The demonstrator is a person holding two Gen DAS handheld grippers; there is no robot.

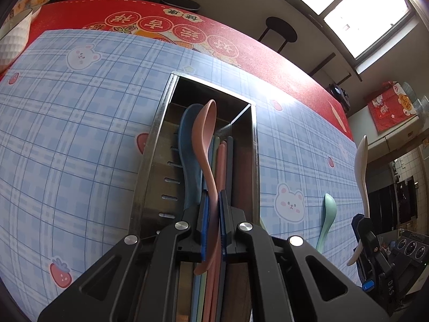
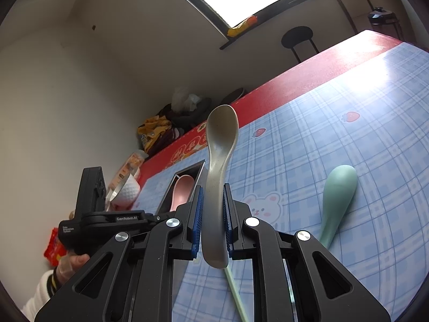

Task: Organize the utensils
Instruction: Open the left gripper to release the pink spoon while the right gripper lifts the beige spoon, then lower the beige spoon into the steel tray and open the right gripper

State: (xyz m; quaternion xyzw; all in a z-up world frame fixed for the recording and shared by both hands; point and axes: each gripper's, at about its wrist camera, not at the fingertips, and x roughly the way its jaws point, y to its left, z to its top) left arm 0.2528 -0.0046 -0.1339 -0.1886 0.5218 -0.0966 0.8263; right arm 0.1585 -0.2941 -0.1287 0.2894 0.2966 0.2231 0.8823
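Observation:
My left gripper point(image 1: 213, 228) is shut on a pink spoon point(image 1: 206, 145), whose bowl reaches over the open steel utensil box point(image 1: 150, 158). Inside the box lie a dark blue spoon point(image 1: 189, 145) and several coloured chopsticks point(image 1: 221, 161). My right gripper point(image 2: 211, 220) is shut on a cream spoon point(image 2: 221, 145), held up above the table with its bowl pointing away; that cream spoon point(image 1: 360, 177) and the right gripper also show at the right edge of the left wrist view. A mint green spoon point(image 2: 339, 198) lies on the checked cloth, and a pale green chopstick point(image 2: 236, 292) lies under the right gripper.
A blue checked cloth point(image 1: 80, 134) covers a red mat point(image 1: 241, 43). A white ribbed cup point(image 2: 128, 190) stands near the box's far side. Bags and snack packets point(image 2: 155, 131) pile up at the table's end by the wall. A black stool point(image 2: 297, 37) stands beyond the table. A hand point(image 2: 72, 265) holds the left gripper.

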